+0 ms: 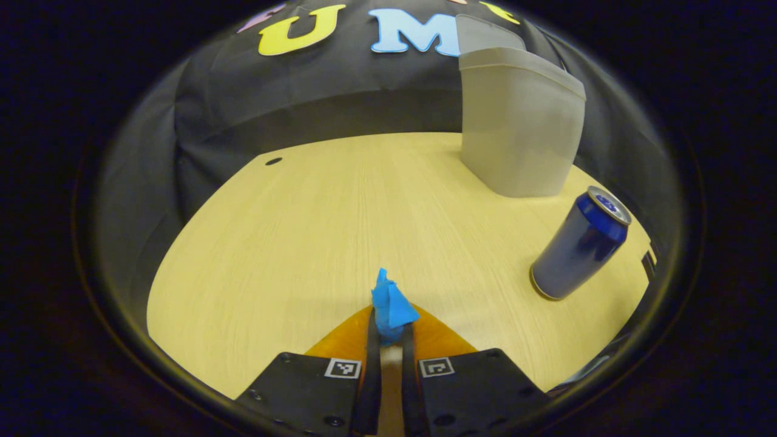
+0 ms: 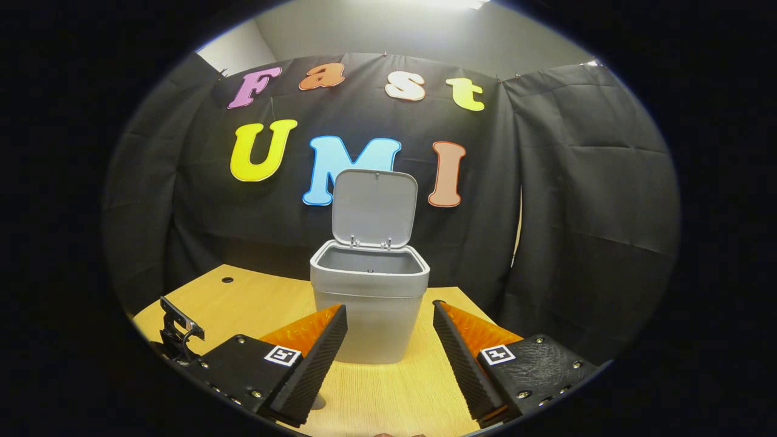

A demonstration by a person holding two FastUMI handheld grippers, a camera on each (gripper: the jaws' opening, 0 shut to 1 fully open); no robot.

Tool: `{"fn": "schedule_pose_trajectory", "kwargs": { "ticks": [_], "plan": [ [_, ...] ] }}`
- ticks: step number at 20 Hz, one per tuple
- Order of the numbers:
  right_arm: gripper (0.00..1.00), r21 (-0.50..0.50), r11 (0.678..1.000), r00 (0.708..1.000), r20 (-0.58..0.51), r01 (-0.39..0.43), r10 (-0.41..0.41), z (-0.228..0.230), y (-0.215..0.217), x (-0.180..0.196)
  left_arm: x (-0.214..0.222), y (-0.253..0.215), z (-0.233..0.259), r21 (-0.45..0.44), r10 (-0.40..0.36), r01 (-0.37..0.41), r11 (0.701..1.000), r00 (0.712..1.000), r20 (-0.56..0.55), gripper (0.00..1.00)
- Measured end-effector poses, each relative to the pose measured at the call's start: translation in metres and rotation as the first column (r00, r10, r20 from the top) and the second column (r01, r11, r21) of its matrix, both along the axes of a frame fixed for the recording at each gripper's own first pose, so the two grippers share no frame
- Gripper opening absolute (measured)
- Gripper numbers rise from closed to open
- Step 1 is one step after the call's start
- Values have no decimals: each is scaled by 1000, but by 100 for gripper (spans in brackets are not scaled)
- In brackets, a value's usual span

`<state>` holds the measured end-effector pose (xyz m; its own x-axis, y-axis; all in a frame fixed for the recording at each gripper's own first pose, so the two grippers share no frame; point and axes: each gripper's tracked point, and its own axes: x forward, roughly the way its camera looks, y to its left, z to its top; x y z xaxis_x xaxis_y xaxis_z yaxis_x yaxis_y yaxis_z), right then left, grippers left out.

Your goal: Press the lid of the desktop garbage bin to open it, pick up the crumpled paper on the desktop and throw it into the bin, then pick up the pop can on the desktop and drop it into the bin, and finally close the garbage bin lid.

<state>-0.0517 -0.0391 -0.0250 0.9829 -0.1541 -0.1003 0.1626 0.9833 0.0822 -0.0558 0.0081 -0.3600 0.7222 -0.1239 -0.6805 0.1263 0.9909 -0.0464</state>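
Observation:
My left gripper (image 1: 389, 331) is shut on a blue crumpled paper (image 1: 391, 306), held just above the wooden table (image 1: 315, 230). A blue pop can (image 1: 580, 243) stands upright to the right of it. The grey garbage bin (image 1: 516, 130) rises beyond the can at the back right. In the right gripper view the same bin (image 2: 370, 303) stands straight ahead with its lid (image 2: 374, 208) swung up and its inside showing bare. My right gripper (image 2: 388, 340) hangs open before the bin, fingers wide apart, nothing between them.
A small dark hole (image 1: 273, 161) marks the table near its back left edge. The black cloth wall closes the table off at the back and sides. Part of the other gripper (image 2: 177, 334) shows low at the left in the right gripper view.

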Motion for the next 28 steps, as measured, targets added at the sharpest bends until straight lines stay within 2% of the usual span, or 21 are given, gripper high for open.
{"fn": "schedule_pose_trajectory", "kwargs": {
  "ticks": [4,8,14,17,19,22,28],
  "plan": [
    [92,-2,1000,1000,10,10,-10,3,-9,4,7,2,19,-25,38,-37,999,999,22,22],
    [92,5,1000,1000,17,11,-11,5,-16,9,24,-5,62,-66,49,-42,997,994,97,22],
    [92,20,1000,1000,20,15,-15,2,-22,10,54,-28,140,-122,46,-17,992,969,244,21],
    [92,22,1000,1000,17,13,-13,0,-26,11,62,-44,169,-144,29,11,989,961,276,21],
    [92,33,999,1000,19,17,-17,0,-29,11,70,-55,196,-143,11,38,989,945,326,23],
    [92,49,998,999,24,35,-36,0,-35,10,82,-78,234,-177,-7,82,981,923,384,21],
    [92,43,996,996,35,77,-78,3,-44,8,116,-129,311,-227,-46,185,956,861,507,22]
  ]
}}
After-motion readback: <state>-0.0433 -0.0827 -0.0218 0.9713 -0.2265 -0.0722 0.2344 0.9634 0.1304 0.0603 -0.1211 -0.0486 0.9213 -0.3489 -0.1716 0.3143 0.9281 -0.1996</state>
